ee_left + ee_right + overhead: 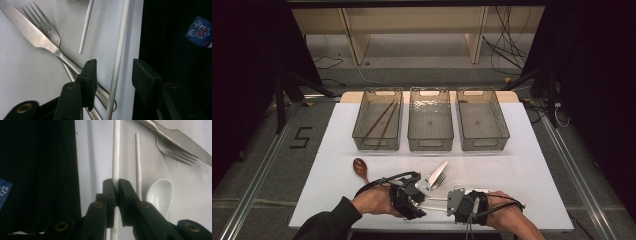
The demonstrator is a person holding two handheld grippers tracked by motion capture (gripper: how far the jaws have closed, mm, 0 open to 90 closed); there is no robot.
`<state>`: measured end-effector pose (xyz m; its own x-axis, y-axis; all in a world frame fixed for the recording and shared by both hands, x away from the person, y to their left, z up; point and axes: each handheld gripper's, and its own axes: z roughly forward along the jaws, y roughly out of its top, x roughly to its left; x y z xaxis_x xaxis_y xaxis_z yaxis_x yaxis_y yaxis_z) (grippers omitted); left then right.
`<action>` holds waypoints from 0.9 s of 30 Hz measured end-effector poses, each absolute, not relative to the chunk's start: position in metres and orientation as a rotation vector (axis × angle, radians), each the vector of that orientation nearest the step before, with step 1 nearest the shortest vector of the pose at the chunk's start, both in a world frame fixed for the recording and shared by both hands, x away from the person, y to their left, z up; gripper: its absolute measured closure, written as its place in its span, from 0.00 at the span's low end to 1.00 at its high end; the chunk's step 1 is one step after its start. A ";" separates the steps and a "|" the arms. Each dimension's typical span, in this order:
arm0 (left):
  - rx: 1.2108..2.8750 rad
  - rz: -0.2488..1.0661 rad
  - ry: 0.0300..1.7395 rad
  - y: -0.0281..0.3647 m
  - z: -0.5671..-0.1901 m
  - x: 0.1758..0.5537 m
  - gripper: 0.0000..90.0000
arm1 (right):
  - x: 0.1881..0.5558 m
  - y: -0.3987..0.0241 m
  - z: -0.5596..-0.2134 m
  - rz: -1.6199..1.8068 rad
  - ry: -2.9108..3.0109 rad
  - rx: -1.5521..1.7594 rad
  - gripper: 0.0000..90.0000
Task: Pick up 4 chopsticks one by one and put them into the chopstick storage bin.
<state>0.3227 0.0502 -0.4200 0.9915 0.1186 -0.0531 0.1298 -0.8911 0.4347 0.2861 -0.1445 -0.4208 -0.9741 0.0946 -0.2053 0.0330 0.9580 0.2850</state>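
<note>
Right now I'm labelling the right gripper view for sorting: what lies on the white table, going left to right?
White chopstick clamped in the right gripper → second white chopstick → white spoon → fork and knife, crossed at top right.

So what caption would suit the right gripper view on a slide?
Right claw clamps a white chopstick beside its twin, a white spoon, a fork and a knife.
</note>
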 end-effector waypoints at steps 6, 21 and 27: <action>2.695 -0.056 0.158 0.047 -0.422 0.323 0.72 | 0.285 -0.144 -0.420 0.411 2.893 0.091 0.94; 2.710 -0.097 0.134 0.040 -0.425 0.325 0.87 | 0.284 -0.143 -0.421 0.418 2.896 0.064 0.94; 2.700 -0.136 0.120 0.039 -0.426 0.324 0.92 | 0.283 -0.143 -0.422 0.412 2.896 0.039 0.94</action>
